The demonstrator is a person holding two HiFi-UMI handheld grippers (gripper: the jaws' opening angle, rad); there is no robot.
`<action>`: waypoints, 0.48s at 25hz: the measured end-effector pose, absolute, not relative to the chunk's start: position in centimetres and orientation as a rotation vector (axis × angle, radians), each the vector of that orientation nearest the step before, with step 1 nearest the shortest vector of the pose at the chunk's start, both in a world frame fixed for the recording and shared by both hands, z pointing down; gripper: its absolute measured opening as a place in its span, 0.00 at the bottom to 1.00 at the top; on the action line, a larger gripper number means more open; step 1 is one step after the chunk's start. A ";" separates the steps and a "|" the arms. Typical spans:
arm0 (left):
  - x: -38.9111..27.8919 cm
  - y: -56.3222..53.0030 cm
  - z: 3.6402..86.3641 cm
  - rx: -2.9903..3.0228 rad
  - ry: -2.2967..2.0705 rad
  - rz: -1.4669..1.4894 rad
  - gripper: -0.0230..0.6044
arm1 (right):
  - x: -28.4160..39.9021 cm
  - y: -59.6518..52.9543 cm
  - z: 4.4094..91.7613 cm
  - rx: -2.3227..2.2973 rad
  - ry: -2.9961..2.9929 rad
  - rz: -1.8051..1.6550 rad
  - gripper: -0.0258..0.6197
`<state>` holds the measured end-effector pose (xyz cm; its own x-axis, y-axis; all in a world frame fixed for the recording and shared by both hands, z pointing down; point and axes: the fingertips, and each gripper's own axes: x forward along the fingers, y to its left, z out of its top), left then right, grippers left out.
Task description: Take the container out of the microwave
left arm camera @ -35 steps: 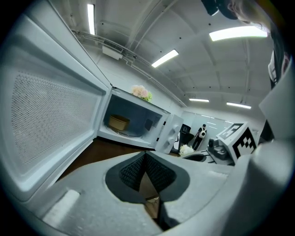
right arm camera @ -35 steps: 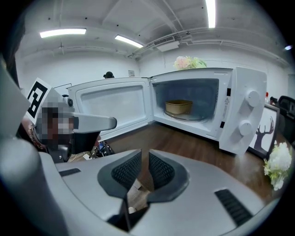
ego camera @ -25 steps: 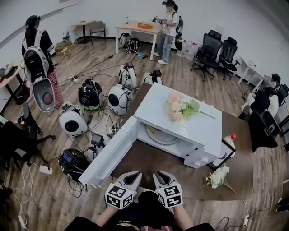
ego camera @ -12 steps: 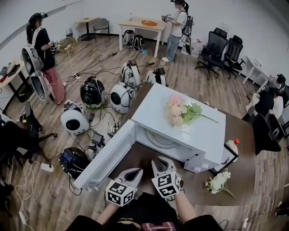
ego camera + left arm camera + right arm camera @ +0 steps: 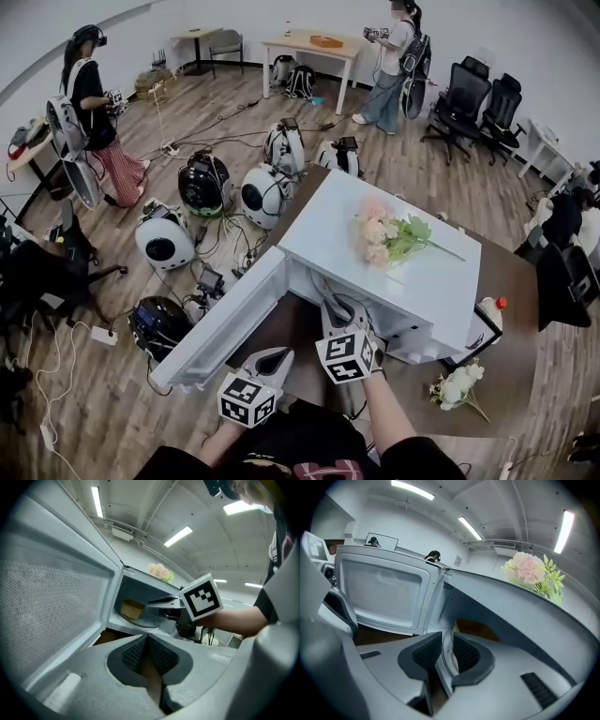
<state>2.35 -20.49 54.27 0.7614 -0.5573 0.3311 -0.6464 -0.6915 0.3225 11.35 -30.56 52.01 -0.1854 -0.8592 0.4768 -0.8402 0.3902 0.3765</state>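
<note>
We've got the white box-shaped microwave point(image 5: 328, 220) on the brown surface point(image 5: 511, 281), its white door point(image 5: 225, 319) swung wide to the left. Our right gripper point(image 5: 335, 307) reaches into the open cavity. Its fingers have just been opening and stand a little apart, with only a pale curved edge showing through the gap and nothing gripped. The round tan container point(image 5: 132, 609) sits inside on the glass turntable plate point(image 5: 146, 623), just beside that gripper's tips. Our left gripper point(image 5: 274, 358) hangs near the door, fingers closed together and empty. Pink flowers point(image 5: 378, 234) lie on the oven's top.
</note>
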 end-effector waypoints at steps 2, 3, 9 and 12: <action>2.1 -20.6 54.4 2.528 -0.926 0.296 0.05 | 11.1 -31.3 52.0 1.433 -2.019 -0.070 0.16; 2.0 -20.6 54.4 2.525 -0.932 0.298 0.05 | 11.0 -31.6 52.0 1.421 -2.011 -0.090 0.17; 1.3 -20.7 54.6 2.509 -0.959 0.301 0.05 | 11.2 -33.3 53.3 1.388 -1.956 -0.134 0.18; 1.0 -20.7 54.8 2.500 -0.966 0.314 0.05 | 11.4 -34.2 53.6 1.356 -1.914 -0.179 0.19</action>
